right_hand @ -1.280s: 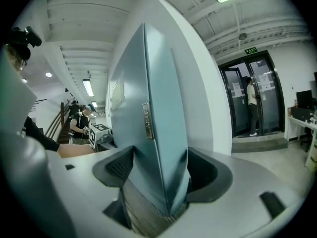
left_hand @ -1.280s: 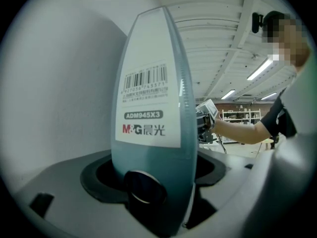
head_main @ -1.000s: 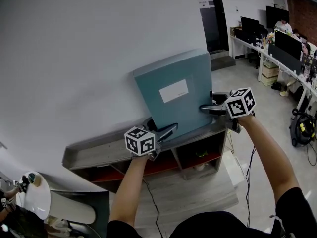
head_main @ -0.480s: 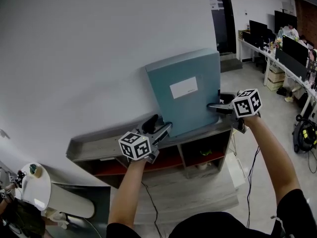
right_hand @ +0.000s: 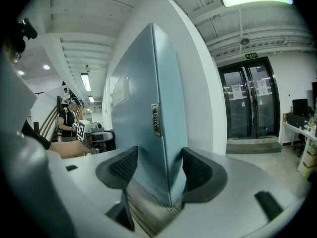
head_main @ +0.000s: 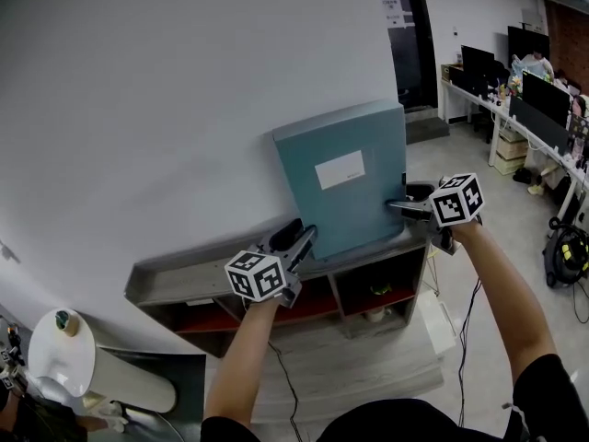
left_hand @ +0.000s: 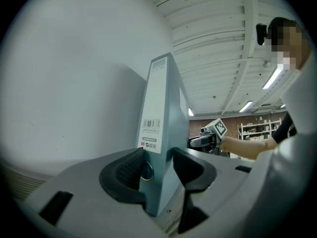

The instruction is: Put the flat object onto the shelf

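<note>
Head view: on your left gripper the fingers are closing on the spine of the teal binder, upright on the shelf top beside the wall; your right gripper fingers are closing on its right edge.
</note>
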Demonstrator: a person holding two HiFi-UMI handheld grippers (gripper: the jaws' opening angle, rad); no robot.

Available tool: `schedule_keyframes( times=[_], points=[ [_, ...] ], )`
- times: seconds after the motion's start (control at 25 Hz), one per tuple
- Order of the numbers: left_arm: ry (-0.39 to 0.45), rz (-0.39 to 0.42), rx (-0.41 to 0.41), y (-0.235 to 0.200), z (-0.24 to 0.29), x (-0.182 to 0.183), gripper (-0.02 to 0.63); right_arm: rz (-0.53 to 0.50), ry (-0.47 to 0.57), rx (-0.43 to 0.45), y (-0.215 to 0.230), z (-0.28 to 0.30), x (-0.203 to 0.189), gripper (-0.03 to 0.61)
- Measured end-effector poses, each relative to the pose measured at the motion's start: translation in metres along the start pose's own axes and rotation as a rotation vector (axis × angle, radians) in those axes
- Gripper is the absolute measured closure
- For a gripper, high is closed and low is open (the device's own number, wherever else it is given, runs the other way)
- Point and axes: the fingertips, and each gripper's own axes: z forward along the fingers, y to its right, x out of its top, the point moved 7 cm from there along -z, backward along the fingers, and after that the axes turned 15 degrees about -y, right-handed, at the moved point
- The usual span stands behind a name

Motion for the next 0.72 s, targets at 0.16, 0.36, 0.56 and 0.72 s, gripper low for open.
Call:
schedule_keyframes(
  times=[0.16,0.36,0.56,0.72],
  points=[
    [-0.011,0.012,-0.006,0.011,0.021,0.005,0.426,0.014,0.013,-0.018,0.01,-0.02,-0.011,0.298],
    [-0.012,0.004,-0.025,0.01,0.038,0.007,0.426,0.051,0.024,-0.053,0.021,-0.026,-0.015,0.305],
    [0.018,-0.039,-0.032,0.007,0.041,0.002,0.426,0.061,0.023,-0.042,0.021,-0.024,-0.023,0.318],
    [0.02,-0.031,-0.047,0.009,0.039,0.003,0.425,0.076,0.026,-0.034,0.019,-0.026,-0.03,0.319]
  ],
)
